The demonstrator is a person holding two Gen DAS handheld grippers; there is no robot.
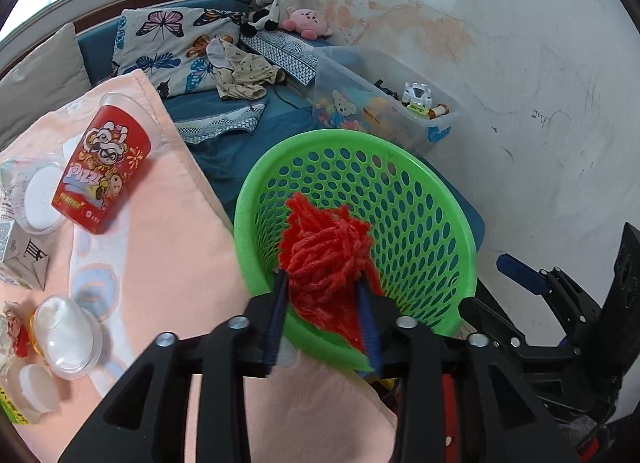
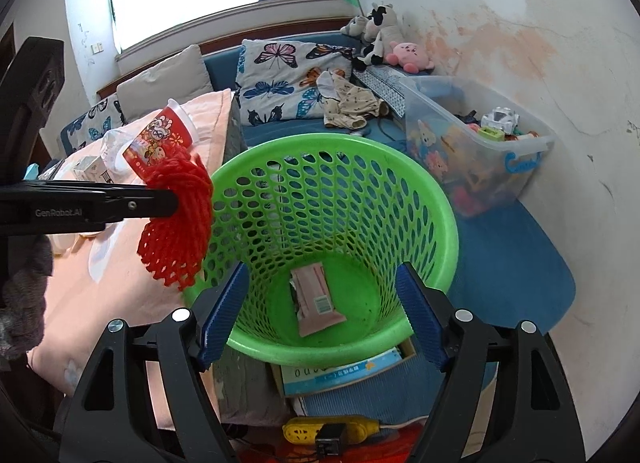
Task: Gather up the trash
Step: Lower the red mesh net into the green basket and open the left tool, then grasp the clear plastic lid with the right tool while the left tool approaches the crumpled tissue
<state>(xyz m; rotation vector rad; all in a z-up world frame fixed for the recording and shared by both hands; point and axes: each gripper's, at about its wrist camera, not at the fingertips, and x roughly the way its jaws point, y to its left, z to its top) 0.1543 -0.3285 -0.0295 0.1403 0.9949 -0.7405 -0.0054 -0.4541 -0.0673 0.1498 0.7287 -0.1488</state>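
Observation:
My left gripper (image 1: 322, 283) is shut on a red foam fruit net (image 1: 326, 255) and holds it at the rim of the green perforated basket (image 1: 440, 199). In the right wrist view the left gripper (image 2: 176, 203) comes in from the left with the red net (image 2: 180, 223) just outside the basket's left rim. My right gripper (image 2: 322, 295) is open, its blue pads on either side of the green basket (image 2: 420, 191). A pink wrapper (image 2: 318, 301) lies on the basket's bottom. A red paper cup (image 1: 106, 167) lies on the pink blanket (image 1: 168, 247).
Clear plastic lids and cups (image 1: 66, 337) and a small carton (image 1: 24, 259) lie on the blanket at the left. A clear toy bin (image 2: 476, 151) stands by the wall. A yellow power strip (image 2: 332, 429) and a book (image 2: 340, 373) lie under the basket.

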